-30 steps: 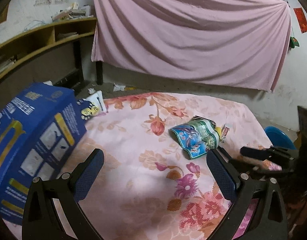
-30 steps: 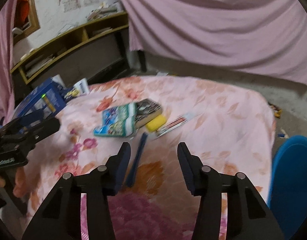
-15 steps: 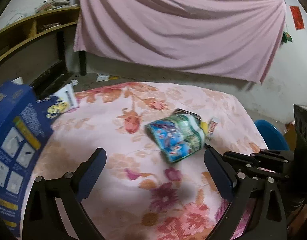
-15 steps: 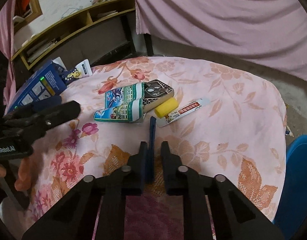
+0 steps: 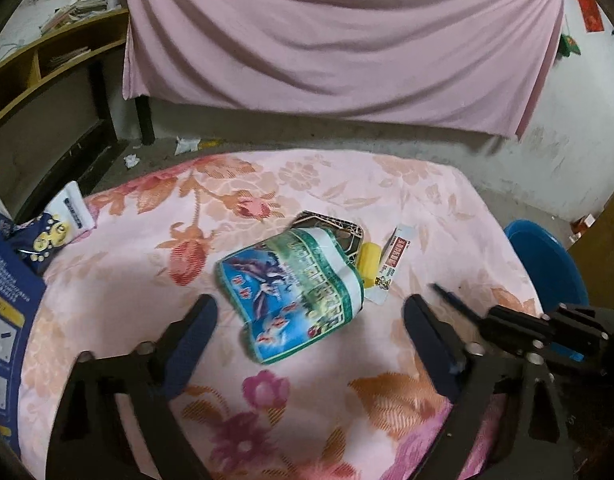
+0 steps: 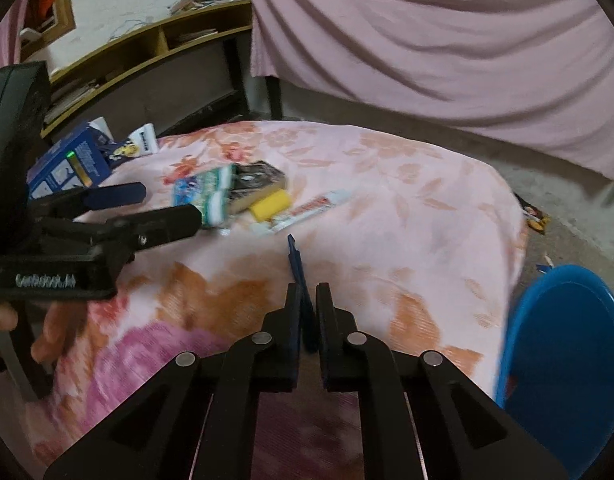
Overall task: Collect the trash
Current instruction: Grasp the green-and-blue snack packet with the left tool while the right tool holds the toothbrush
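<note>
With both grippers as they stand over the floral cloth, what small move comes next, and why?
Probably carry the blue stick over to the blue bin: the right gripper is already shut on it. The left gripper, jaws just narrowing around nothing, hangs open before the blue-green packet.

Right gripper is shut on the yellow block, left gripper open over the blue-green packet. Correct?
Not quite. The right gripper is shut on a thin blue strip, not the yellow block, which lies loose on the flowered cloth; the right wrist view shows this. The left gripper is open over the blue-green packet, its jaws just closing in, pads not touching.
</note>
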A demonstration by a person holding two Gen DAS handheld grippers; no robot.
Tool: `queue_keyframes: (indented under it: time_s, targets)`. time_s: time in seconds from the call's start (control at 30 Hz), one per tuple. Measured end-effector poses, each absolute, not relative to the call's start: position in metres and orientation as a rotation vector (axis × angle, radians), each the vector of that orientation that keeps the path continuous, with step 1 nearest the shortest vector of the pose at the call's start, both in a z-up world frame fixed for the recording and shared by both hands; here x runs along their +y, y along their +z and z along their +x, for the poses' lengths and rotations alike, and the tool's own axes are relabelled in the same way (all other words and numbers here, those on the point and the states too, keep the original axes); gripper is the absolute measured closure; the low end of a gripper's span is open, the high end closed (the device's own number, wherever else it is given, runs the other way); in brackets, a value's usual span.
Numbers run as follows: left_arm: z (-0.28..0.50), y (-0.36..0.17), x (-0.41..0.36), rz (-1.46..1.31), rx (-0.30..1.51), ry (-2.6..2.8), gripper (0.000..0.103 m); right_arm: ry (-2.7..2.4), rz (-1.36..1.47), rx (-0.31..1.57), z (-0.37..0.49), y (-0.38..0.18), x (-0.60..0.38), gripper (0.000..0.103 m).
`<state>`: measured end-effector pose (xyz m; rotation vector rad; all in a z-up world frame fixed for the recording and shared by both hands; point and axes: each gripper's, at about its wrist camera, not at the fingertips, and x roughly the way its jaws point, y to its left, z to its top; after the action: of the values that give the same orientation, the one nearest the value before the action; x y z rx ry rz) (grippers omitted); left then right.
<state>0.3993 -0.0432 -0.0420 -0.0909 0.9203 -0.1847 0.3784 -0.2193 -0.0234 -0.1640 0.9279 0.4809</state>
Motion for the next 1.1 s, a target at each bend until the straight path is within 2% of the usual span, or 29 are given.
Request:
queue_keyframes:
  time_s: [0.17, 0.2, 0.23, 0.83, 1.0, 1.03, 1.07, 1.1]
  targets:
    - [0.410, -0.050, -0.049, -0.089, 0.955, -0.154, 0.035, 0.479, -0.148, 0.925, 0.375, -0.028, -0.237, 0.098]
    - [0.411, -0.050, -0.050, -0.091, 0.956, -0.150, 0.042, 0.483, -0.145, 0.921, 0.374, -0.027, -0.238, 0.098]
    - [0.412, -0.051, -0.049, -0.094, 0.958, -0.145, 0.044, 0.487, -0.144, 0.918, 0.374, -0.027, -0.238, 0.098]
    - [0.371, -0.044, -0.051, -0.092, 0.935, -0.195, 0.045, 0.504, -0.155, 0.955, 0.396, -0.035, -0.224, 0.091]
    - [0.353, -0.036, -0.058, -0.096, 0.909, -0.219, 0.046, 0.505, -0.165, 0.944, 0.392, -0.034, -0.224, 0.098]
    - [0.350, -0.033, -0.059, -0.097, 0.899, -0.223, 0.049, 0.506, -0.169, 0.936, 0.390, -0.033, -0.224, 0.098]
    - [0.348, -0.031, -0.061, -0.100, 0.889, -0.230, 0.076, 0.506, -0.169, 0.927, 0.388, -0.032, -0.225, 0.098]
    - [0.346, -0.027, -0.065, -0.088, 0.880, -0.238, 0.085, 0.505, -0.168, 0.920, 0.386, -0.031, -0.226, 0.098]
